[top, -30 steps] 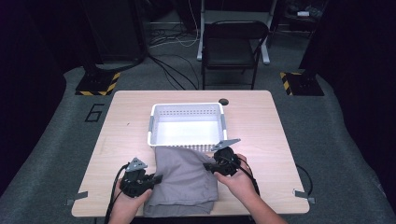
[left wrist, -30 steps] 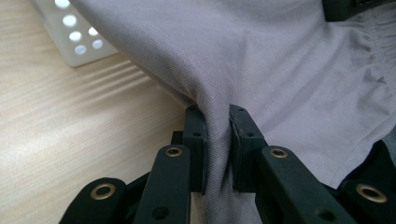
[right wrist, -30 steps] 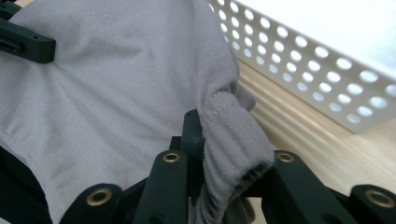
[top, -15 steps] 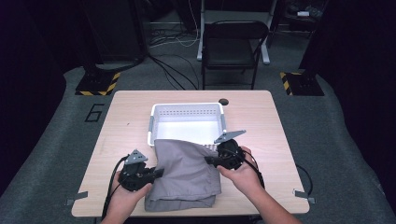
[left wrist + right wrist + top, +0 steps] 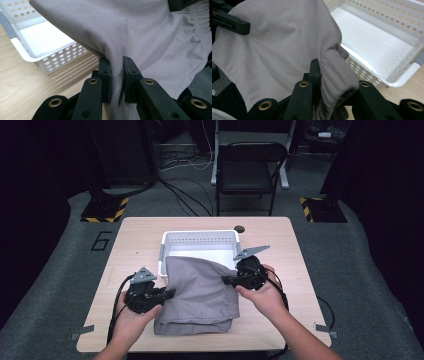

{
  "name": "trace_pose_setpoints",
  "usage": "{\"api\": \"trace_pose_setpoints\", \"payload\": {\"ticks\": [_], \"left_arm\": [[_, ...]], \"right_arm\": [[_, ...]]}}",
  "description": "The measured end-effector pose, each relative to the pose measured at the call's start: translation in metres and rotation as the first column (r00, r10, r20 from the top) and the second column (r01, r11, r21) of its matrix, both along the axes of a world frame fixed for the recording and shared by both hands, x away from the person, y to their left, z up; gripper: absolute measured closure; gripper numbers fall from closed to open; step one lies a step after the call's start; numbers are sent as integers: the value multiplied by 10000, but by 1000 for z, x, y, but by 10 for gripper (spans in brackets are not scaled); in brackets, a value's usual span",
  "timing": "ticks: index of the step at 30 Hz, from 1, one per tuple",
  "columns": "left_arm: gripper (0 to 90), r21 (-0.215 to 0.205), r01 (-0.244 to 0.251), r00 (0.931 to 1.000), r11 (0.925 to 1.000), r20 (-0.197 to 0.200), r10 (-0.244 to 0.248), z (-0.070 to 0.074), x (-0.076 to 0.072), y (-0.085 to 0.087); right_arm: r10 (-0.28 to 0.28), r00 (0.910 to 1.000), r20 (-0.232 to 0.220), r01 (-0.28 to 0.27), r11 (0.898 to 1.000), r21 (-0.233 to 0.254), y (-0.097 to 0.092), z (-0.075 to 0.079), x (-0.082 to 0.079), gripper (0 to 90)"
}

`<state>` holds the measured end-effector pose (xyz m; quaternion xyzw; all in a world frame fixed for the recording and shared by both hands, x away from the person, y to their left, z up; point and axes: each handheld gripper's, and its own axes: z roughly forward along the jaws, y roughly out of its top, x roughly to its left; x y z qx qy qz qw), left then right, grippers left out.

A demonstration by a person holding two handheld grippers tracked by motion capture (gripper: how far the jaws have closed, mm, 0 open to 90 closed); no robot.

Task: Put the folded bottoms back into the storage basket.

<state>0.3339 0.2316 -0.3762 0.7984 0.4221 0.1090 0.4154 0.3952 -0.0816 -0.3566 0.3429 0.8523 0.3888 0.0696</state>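
1. Left gripper (image 5: 167, 294): the jaws are clamped on a fold of the grey garment (image 5: 200, 292) at its left edge.
2. Right gripper (image 5: 226, 280): the jaws are closed on a bunched hem of the garment at its right edge.
3. Grey garment: stretched between both grippers, its upper part lifted, its lower folds resting on the table (image 5: 280, 245).
4. White basket (image 5: 200, 240): set just beyond the grippers, partly overlapped by the garment.

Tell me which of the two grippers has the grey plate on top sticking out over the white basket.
The right gripper: its grey plate reaches over the white basket near corner. The left gripper sits over bare table, clear of the basket.
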Motion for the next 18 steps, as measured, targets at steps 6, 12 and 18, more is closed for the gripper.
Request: {"api": "trace_pose_setpoints", "payload": {"ticks": [6,12,18], "left_arm": [[792,-13,-29,10000,10000,-30,29,1,4,-1],[792,-48,-37,10000,10000,17,37,9,9,-1],[792,-70,-19,10000,10000,95,20,18,14,-2]], "right_arm": [[-83,10000,0,83,9999,-88,2,5,2,763],[-5,10000,-6,5,10000,-55,-1,8,9,762],[-123,9999,29,123,9999,33,0,21,11,762]]}}
